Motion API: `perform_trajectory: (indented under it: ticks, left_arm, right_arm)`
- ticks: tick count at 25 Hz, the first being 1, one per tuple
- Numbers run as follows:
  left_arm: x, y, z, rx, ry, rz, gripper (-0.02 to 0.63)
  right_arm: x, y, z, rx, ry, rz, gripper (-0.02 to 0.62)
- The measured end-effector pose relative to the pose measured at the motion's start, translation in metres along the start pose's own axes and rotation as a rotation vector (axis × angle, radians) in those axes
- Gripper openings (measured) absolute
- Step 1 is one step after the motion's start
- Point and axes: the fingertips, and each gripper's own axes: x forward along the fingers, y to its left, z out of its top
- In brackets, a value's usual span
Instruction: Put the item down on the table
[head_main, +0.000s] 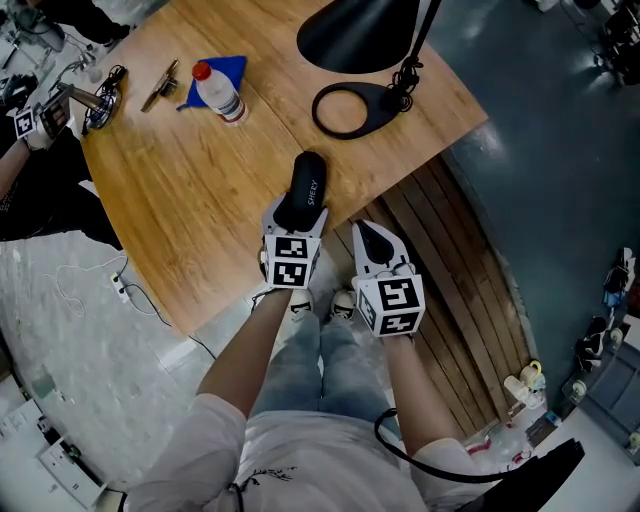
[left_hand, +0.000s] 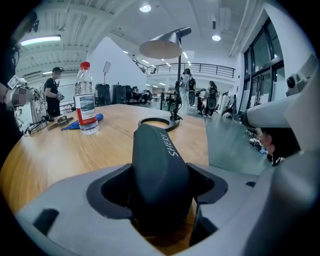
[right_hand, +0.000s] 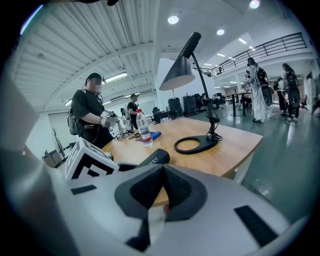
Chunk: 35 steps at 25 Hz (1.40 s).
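A long black case (head_main: 303, 187) with white print sticks out of my left gripper (head_main: 291, 215), which is shut on it over the near edge of the wooden table (head_main: 200, 200). In the left gripper view the case (left_hand: 159, 165) fills the space between the jaws and points toward the lamp base (left_hand: 155, 121). My right gripper (head_main: 377, 243) hangs just off the table's edge, to the right of the left one; its jaws are shut with nothing between them. From the right gripper view I see the case (right_hand: 152, 159) and the left gripper's marker cube (right_hand: 87, 161) at the left.
A black desk lamp (head_main: 360, 35) with a ring base (head_main: 345, 108) stands at the far side. A water bottle (head_main: 218, 92) stands on a blue cloth (head_main: 228, 70), with a metal tool (head_main: 160, 85) beside it. Another person's hand (head_main: 35, 120) works at the far left.
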Motion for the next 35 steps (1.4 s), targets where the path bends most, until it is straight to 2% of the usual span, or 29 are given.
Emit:
perform_trajectory:
  ticks: [14, 23, 26, 31, 35]
  left_arm:
    - [0.001, -0.002, -0.01, -0.001, 0.045, -0.004, 0.365]
    - [-0.01, 0.003, 0.001, 0.022, 0.007, 0.03, 0.365]
    - [-0.035, -0.005, 0.012, 0.024, -0.018, 0.023, 0.365]
    - [-0.102, -0.02, 0.058, 0.039, -0.141, -0.015, 0.364]
    - [-0.164, -0.04, 0.093, 0.075, -0.225, -0.04, 0.287]
  right_arm:
    - [0.001, 0.006, -0.001, -0.003, 0.012, 0.011, 0.002]
    - [0.004, 0.004, 0.003, -0.008, 0.004, 0.012, 0.002]
    - [-0.005, 0.004, 0.004, -0.022, 0.012, 0.005, 0.002]
    - [-0.034, 0.019, 0.027, -0.083, -0.001, 0.013, 0.002]
    - [-0.074, 0.039, 0.052, -0.122, -0.025, 0.012, 0.002]
